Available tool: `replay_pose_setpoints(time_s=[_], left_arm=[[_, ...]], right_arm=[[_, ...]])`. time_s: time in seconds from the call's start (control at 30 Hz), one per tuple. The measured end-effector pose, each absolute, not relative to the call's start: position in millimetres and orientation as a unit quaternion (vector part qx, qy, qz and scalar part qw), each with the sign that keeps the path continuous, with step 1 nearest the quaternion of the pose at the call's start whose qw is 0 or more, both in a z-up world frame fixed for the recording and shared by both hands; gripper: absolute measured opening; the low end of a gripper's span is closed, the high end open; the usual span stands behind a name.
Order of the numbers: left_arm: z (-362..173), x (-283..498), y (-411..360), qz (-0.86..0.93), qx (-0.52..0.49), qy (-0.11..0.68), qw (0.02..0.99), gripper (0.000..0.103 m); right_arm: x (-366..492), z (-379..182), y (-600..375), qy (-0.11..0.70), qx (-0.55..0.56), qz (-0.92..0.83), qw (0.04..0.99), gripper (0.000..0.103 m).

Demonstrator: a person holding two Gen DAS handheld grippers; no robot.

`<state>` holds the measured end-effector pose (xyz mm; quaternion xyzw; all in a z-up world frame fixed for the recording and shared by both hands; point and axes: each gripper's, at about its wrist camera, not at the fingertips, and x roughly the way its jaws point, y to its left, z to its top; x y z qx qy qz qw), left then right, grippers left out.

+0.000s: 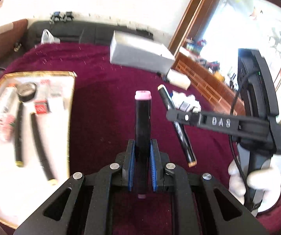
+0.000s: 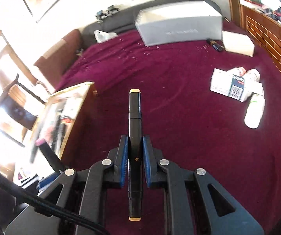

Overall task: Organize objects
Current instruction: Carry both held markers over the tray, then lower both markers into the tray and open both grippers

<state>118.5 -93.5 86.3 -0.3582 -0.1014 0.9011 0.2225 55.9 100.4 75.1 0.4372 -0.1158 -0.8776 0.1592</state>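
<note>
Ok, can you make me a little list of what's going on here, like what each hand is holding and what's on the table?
left gripper: shut on pink-capped marker
right gripper: shut on tan-capped marker
tray: gold-rimmed, at the left, holds two more markers and small packs
cloth: dark red, covers the table
grey box: at the far side of the cloth
white bottle: lying on its side at the right, beside a small carton
gloved hand: white, grips the right gripper's handle
</note>
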Motion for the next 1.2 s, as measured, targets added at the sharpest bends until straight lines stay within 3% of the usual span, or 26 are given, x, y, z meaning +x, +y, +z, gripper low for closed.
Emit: replay_pose_setpoints(time_s=[0.5, 0.83, 1.2], left_arm=[[132, 160, -191, 0.945, -0.261, -0.111, 0.161, 0.012], [124, 168, -269, 0.950, -0.283, -0.090, 0.100, 0.012], [84, 148, -290, 0.931, -0.350, -0.062, 0.082, 0.012]], right_arm=[[103, 123, 12, -0.081, 0.381, -0.884, 0.260, 0.013], [95, 101, -60, -0.079, 0.414, -0.848, 0.321, 0.013], [80, 59, -105, -0.076, 0.457, -0.820, 0.337, 0.013]])
